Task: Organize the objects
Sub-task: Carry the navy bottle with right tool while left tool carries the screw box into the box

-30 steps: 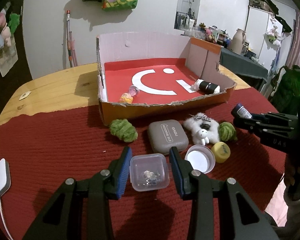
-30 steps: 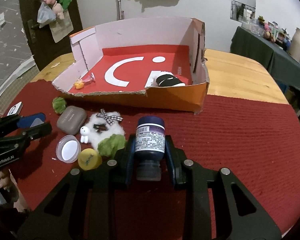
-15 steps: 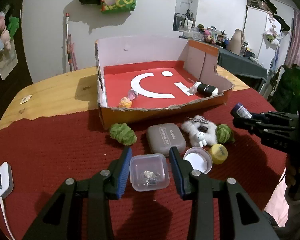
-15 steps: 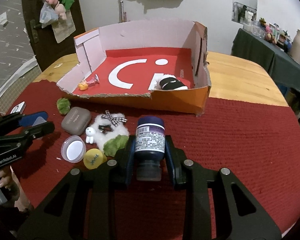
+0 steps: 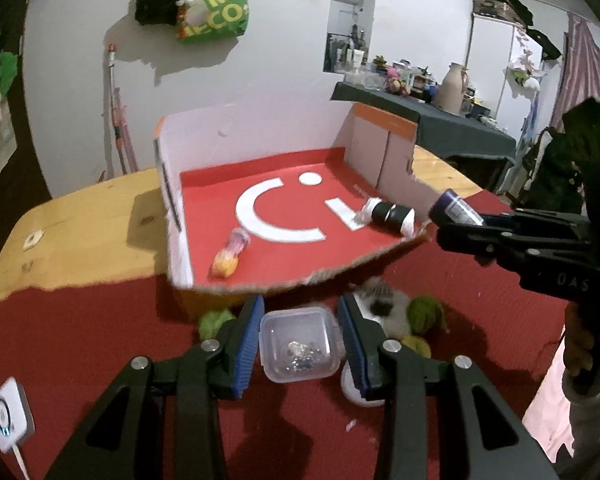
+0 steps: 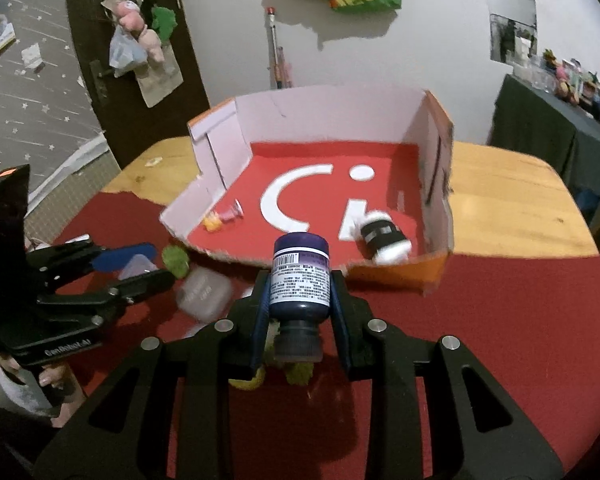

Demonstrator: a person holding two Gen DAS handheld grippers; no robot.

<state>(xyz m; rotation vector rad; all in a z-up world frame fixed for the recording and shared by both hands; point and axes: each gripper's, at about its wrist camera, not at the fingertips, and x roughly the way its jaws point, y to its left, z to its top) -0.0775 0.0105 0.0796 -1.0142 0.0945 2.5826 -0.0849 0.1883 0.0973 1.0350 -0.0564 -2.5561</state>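
Both loads hung just short of the box [image 5: 260,288], its torn near wall ahead: left gripper [image 5: 300,336] clamped on clear tub [image 5: 298,344], right gripper [image 6: 298,316] on bottle [image 6: 300,276], upended.

The desk [image 6: 512,200] is made of light wood. A red cloth [image 6: 480,320] covers the near part of it. An open cardboard box [image 5: 180,240] sits on the desk, partly on the cloth and partly on bare wood. On the cloth near the box lie a green fuzzy ball [image 5: 214,322], a grey case [image 6: 204,294] and a white fluffy toy [image 5: 384,304]. A small white gadget with a wire [image 5: 10,420] lies on the cloth at the left edge. A small tag [image 5: 33,239] rests on the wood.
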